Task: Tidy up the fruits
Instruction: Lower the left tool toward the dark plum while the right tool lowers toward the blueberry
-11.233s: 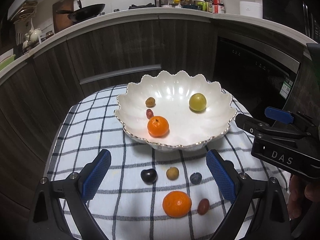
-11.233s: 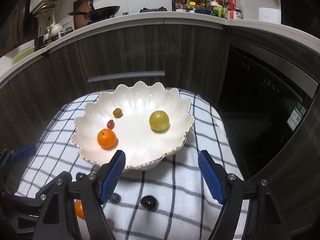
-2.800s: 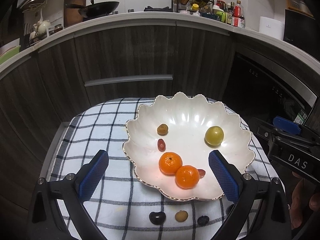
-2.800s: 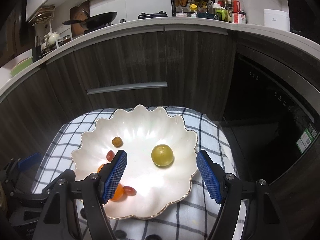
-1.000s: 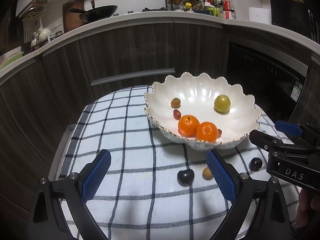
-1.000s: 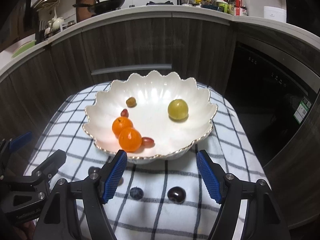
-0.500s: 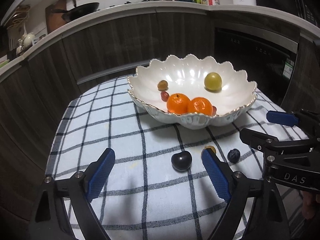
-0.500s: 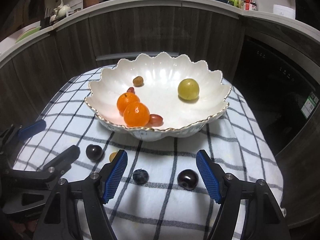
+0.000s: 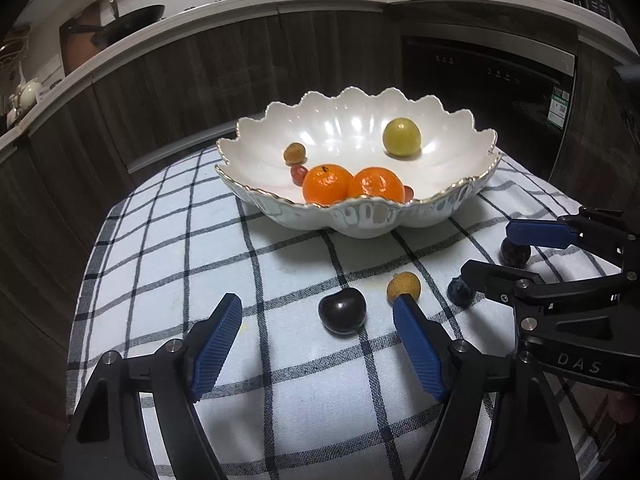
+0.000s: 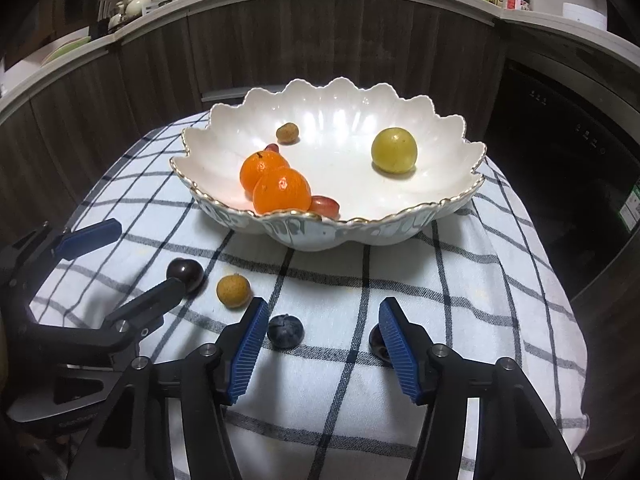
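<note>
Now both grippers are closing without touching fruit: the left gripper [image 9: 318,346] around a dark cherry [image 9: 342,311], the right gripper [image 10: 320,344] around a blueberry [image 10: 285,331], on the checked cloth [image 9: 180,248] before the white bowl [image 10: 448,204] of fruit.

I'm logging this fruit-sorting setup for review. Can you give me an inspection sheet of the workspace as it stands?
Surface: checked cloth covers the table.
Job's things: scalloped white bowl holds two oranges, a green fruit, a small brown fruit and red grapes. On the cloth: dark cherry, tan longan, blueberry, dark grape.
Clutter: nothing seen.
Grippers: left gripper closing, the cherry just ahead of its fingers; right gripper closing, the blueberry by its left finger; neither touches fruit yet.
Cables: nothing seen.
Surroundings: dark wood cabinets, counter with a pan and bottles, built-in appliance at right.
</note>
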Demonstrator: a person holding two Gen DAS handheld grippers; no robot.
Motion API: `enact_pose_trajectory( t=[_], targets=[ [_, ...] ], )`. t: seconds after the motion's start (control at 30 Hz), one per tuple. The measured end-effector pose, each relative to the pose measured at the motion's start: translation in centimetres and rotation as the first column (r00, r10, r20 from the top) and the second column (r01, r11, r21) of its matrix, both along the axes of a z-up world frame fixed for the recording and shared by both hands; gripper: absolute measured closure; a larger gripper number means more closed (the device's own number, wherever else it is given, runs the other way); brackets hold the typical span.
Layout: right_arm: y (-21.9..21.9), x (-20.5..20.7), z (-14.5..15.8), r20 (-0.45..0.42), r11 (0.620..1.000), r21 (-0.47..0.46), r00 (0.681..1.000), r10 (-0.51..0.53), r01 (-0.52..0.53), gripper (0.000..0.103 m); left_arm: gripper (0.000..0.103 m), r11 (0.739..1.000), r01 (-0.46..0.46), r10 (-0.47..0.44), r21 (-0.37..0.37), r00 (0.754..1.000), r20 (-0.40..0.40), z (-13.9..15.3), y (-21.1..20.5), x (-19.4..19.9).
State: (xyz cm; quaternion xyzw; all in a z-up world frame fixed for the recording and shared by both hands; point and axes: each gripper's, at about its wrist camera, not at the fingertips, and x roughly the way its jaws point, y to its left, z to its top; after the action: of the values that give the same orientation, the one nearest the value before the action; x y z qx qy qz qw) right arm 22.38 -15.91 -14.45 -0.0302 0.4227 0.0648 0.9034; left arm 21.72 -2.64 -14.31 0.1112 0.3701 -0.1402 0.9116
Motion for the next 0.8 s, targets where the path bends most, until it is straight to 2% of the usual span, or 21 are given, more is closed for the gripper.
enact_pose_trajectory(
  t=[0.23,0.3,0.4,0.63,0.8],
  targets=[
    [0.5,-0.3,-0.6,0.002,0.999,-0.02,0.999,0.034,-0.034,0.049,0.03,1.0,0.006,-0.007,-0.017,1.0,-0.028,-0.7,0.2,-0.1],
    [0.6,-0.3,-0.7,0.0,0.999,-0.016,0.999,0.041,-0.041,0.05,0.034,1.0,0.007,-0.008,-0.026,0.999,-0.038,-0.9,0.2,0.0],
    [0.6,-0.4,-0.7,-0.005,0.999,-0.001,0.999,0.05,-0.05,0.052,0.034,0.999,0.003,-0.005,-0.034,0.999,-0.046,-1.0,0.3,0.2],
    [1.2,-0.3,-1.2,-0.023,0.996,0.016,0.996,0.085,-0.084,0.063,0.039,1.0,0.01,-0.012,-0.029,0.998,-0.067,-1.3,0.2,0.7],
    [1.1,0.0,-1.5,-0.035,0.996,0.024,0.996,0.082,-0.082,0.065,0.042,1.0,0.011,-0.013,-0.021,0.996,-0.087,-1.6,-0.1,1.1]
  ],
)
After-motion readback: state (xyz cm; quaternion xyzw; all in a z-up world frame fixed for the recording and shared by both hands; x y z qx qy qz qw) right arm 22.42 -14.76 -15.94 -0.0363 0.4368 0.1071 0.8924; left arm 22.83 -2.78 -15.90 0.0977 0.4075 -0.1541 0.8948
